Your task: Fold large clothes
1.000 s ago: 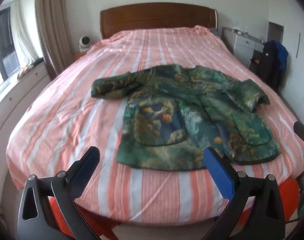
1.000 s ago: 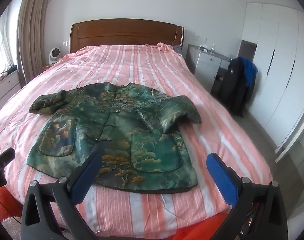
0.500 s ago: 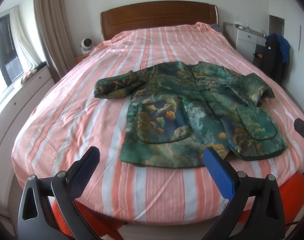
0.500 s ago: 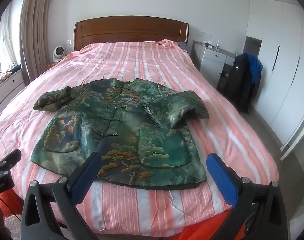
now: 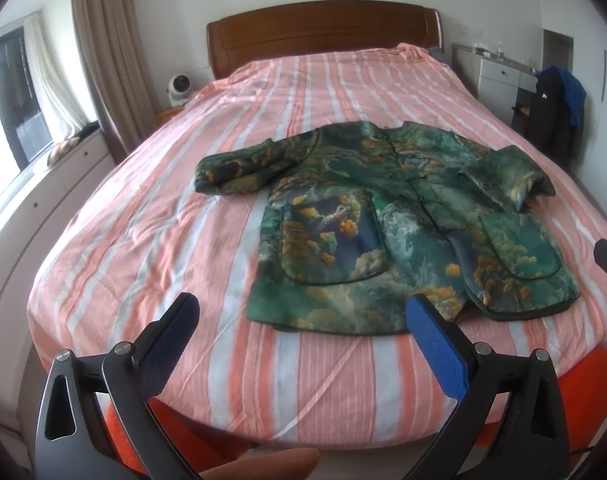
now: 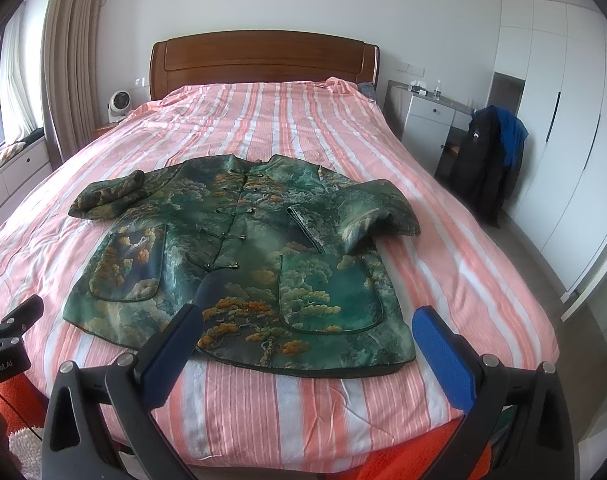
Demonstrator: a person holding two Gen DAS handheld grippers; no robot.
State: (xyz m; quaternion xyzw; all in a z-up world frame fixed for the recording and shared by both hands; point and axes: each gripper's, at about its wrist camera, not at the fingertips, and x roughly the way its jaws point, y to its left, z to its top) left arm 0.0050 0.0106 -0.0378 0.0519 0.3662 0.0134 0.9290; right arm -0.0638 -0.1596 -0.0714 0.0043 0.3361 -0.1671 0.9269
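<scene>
Your green patterned jacket [image 5: 387, 216] [image 6: 239, 264] lies face up and buttoned on the near half of the striped bedspread [image 5: 151, 240] [image 6: 287, 128], hem toward you. Its sleeve on the window side is bunched into a short roll [image 5: 239, 168] [image 6: 107, 196], so you can't see the cuff. The other sleeve [image 5: 507, 176] [image 6: 355, 212] is doubled back over the body and hides part of the chest beneath it. In the right wrist view, the left finger covers a strip of the hem near the front opening.

Your left gripper [image 5: 303, 344] hangs over the foot of the bed with its jaws spread wide, holding nothing and clear of the cloth. Your right gripper [image 6: 307, 344] is likewise wide apart and empty, poised above the hem at the pocket on that side; whether the fingers brush the fabric can't be told.

Beyond the jacket stands the wooden headboard [image 5: 323, 36] [image 6: 263, 60], with a small white fan [image 5: 179, 88] [image 6: 117, 106] beside it on the window side. A dark coat with a blue garment [image 5: 555, 116] [image 6: 491, 160] hangs by the white desk [image 6: 427, 120], well apart from the bed. A brown shape [image 5: 263, 464] at the bottom edge of the left view is cut off and unclear.
</scene>
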